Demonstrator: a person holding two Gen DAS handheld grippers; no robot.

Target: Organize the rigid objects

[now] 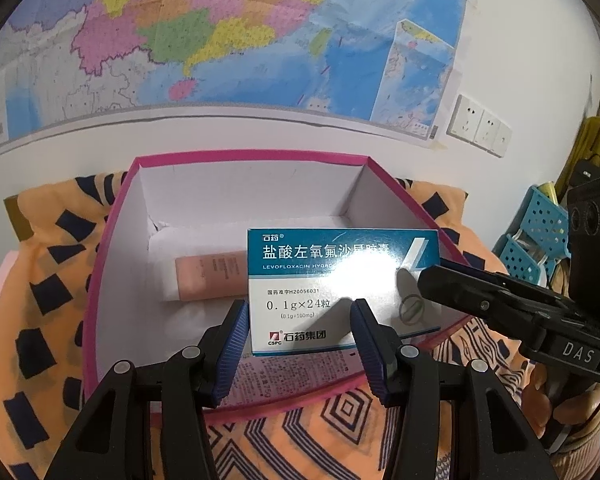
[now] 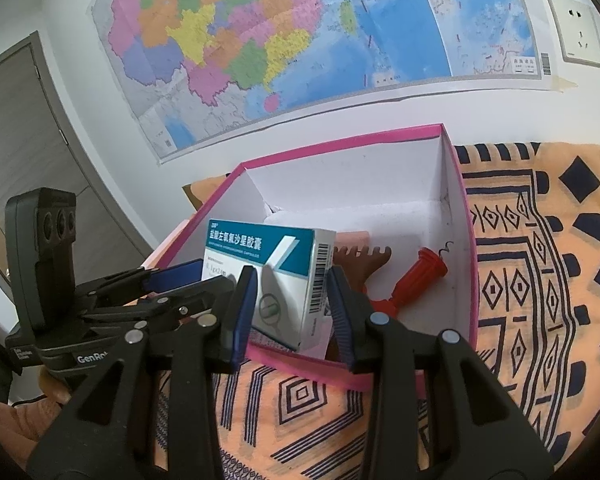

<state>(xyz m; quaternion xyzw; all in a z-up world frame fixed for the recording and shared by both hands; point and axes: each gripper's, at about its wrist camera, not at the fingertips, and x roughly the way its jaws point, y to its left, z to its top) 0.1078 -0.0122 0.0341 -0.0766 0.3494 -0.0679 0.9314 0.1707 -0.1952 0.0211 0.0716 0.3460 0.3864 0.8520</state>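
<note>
The right gripper (image 2: 292,312) sits nearest in its own view, its two blue pads pressed on the short sides of a white and teal medicine box (image 2: 278,280), which it holds over the near edge of a pink-rimmed carton (image 2: 470,264). In the left wrist view the same medicine box (image 1: 340,288) faces the camera just past the tips of the left gripper (image 1: 298,334). The left gripper's jaws stand apart with the lower edge of the box seen between them; whether the pads touch it I cannot tell. The right gripper (image 1: 430,276) enters that view from 3 o'clock and meets the box's right end.

Inside the carton, a pink tube (image 1: 210,278) lies at 9 o'clock of the medicine box. In the right wrist view, a brown comb (image 2: 364,260) lies just behind the box. A red corkscrew (image 2: 416,280) lies at 3 o'clock of the box, its metal spiral toward the right wall.

The carton rests on an orange cloth (image 2: 540,280) with dark geometric print. Beyond, at 12 o'clock, a map (image 2: 300,40) hangs on the white wall, with sockets (image 1: 480,124) at 3 o'clock of it.
</note>
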